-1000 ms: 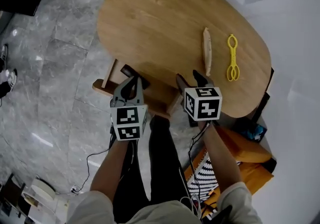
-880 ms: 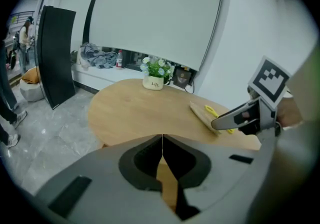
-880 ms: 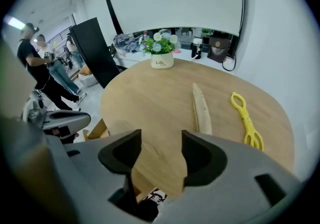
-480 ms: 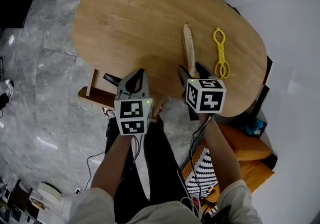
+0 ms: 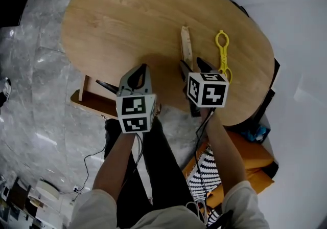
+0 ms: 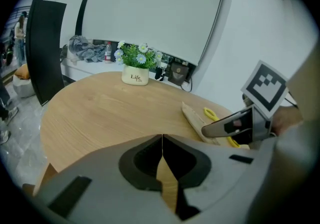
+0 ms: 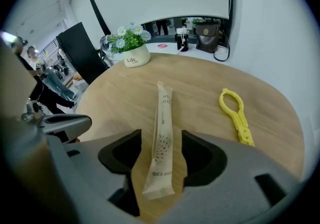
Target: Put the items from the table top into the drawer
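Right claw (image 7: 160,137) was spread astride the near end of the long paper sachet (image 7: 164,103) lying flat on the table (image 7: 115,103), likely set to pinch its narrow width, yellow tongs (image 7: 235,113) just right; left claw (image 6: 162,140) pressed together, empty, parked clear.

The left gripper (image 5: 140,69) and right gripper (image 5: 191,64) have grey bodies and black jaw pads. Each carries a white cube (image 5: 135,113) printed with black square markers. Thin black cables (image 5: 197,133) trail back from them. The person wears a pale short-sleeved top (image 5: 153,218) and black trousers (image 5: 163,172).
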`<state>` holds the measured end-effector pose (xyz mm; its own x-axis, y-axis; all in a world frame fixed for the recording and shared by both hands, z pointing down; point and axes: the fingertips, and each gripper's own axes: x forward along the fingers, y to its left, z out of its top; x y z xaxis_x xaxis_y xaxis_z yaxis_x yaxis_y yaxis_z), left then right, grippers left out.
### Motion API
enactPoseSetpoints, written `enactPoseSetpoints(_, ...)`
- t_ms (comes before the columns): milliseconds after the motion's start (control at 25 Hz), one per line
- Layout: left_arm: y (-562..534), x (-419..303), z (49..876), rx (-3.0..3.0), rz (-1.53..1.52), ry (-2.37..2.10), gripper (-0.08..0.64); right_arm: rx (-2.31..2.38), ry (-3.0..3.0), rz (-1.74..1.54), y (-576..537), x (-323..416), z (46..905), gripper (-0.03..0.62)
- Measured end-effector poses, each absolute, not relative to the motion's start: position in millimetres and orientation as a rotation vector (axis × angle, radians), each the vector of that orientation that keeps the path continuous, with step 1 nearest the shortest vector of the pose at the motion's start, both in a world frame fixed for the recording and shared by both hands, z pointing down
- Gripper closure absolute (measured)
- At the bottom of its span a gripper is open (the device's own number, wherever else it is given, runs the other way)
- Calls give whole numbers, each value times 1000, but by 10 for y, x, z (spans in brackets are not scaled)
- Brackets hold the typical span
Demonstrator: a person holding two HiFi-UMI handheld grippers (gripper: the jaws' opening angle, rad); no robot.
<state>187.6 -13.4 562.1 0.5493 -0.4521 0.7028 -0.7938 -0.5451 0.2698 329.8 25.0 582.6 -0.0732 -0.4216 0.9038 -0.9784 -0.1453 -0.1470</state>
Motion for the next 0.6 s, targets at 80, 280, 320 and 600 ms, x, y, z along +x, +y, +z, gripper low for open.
enactPoseSetpoints(80,-144,1912,5674,2203,779,-999,551,1602,-1529,1205,198,3321,5884,347)
enactPoseSetpoints(280,-132,1922,5750,2201,805,-1000,550,1591,-1529,1215,130,3337,5970,390)
enactPoseSetpoints(320,-124,1912,5756,2200,808,-999,551,1593,-1525,1217,130,3342,5980,401)
enactPoseSetpoints(600,-109,1826,5767,2175,796,-1005,550,1605,-1493,1211,137,3359,5979,522)
